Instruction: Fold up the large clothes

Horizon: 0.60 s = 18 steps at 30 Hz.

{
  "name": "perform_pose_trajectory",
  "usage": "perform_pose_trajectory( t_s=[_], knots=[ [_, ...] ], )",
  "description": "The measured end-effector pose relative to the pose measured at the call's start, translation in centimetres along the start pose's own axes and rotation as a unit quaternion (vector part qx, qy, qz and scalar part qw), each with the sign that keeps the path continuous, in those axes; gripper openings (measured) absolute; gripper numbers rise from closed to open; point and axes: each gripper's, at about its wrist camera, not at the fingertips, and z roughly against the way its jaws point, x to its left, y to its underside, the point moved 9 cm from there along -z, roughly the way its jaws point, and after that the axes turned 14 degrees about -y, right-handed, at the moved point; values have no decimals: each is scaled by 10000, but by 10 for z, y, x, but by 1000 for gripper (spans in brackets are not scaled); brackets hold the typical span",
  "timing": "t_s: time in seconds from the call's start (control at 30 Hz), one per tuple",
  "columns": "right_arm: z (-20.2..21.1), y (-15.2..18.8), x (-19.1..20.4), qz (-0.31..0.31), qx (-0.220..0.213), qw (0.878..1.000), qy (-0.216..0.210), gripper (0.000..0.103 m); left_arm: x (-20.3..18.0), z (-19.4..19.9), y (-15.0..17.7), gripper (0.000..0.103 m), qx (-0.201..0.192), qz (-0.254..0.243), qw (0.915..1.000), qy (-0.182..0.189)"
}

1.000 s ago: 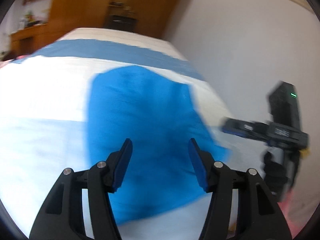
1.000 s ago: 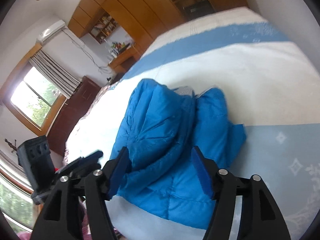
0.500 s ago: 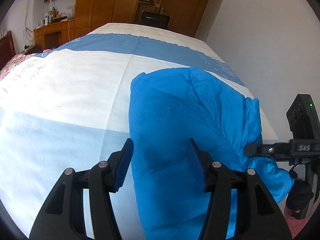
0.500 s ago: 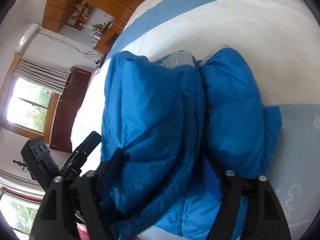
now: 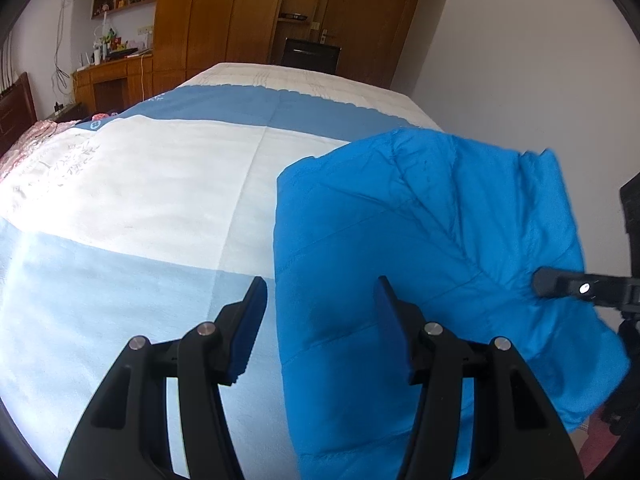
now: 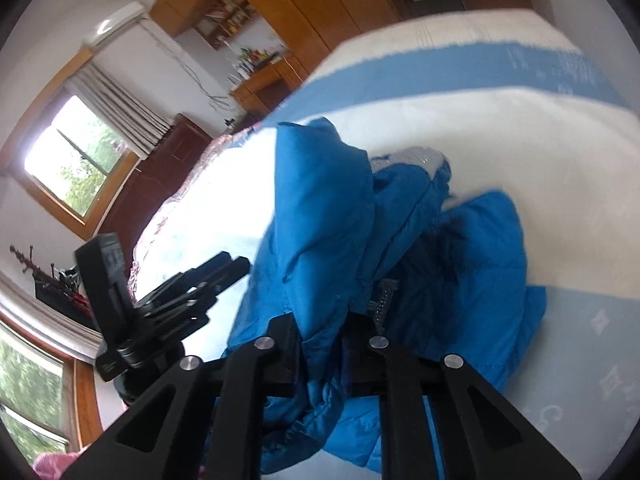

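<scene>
My right gripper (image 6: 320, 344) is closing its jaws on a bunched fold of the blue puffer jacket (image 5: 420, 240) lying lower right on the bed (image 5: 140, 184), while my left gripper (image 5: 320, 320) hovers half-open over its edge, gripping nothing.
</scene>
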Motion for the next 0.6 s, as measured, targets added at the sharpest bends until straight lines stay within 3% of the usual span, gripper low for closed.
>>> perform_pose_trajectory(
  t_s=[0.2, 0.6],
  knots=[
    [28, 6, 3, 80, -233, 9996, 109, 13, -16, 13, 2, 54, -87, -176, 9997, 130],
    [45, 24, -60, -636, -341, 9973, 131, 13, -39, 1, 18, 54, 215, -450, 9983, 299]
  ],
)
